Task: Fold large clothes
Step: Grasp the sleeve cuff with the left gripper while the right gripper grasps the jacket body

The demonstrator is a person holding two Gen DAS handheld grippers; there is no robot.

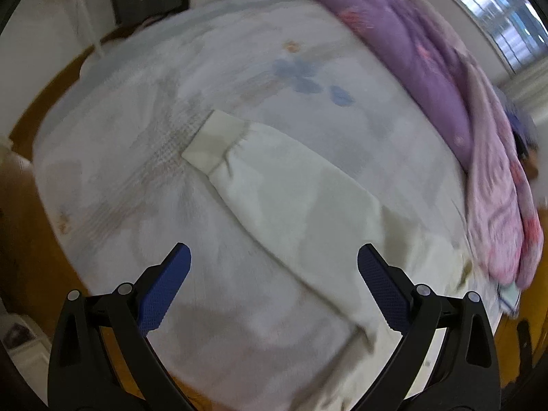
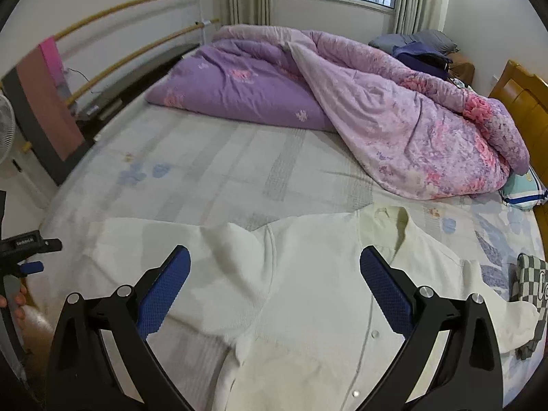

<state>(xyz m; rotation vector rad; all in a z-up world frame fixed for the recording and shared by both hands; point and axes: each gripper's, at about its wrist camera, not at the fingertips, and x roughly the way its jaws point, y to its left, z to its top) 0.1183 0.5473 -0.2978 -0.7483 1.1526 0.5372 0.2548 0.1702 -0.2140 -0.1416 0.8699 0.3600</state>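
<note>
Cream cardigan [image 2: 308, 291] lies flat, unfolded, mid-frame; left gripper [image 1: 274, 287] and right gripper [image 2: 275, 287] hang released, so next likely grasp the sleeve [image 1: 274, 185] cuff and fold inward.

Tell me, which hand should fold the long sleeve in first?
Probably left. The left gripper, jaws open, points along the spread sleeve toward its cuff. The right gripper hovers over the cardigan chest.
</note>
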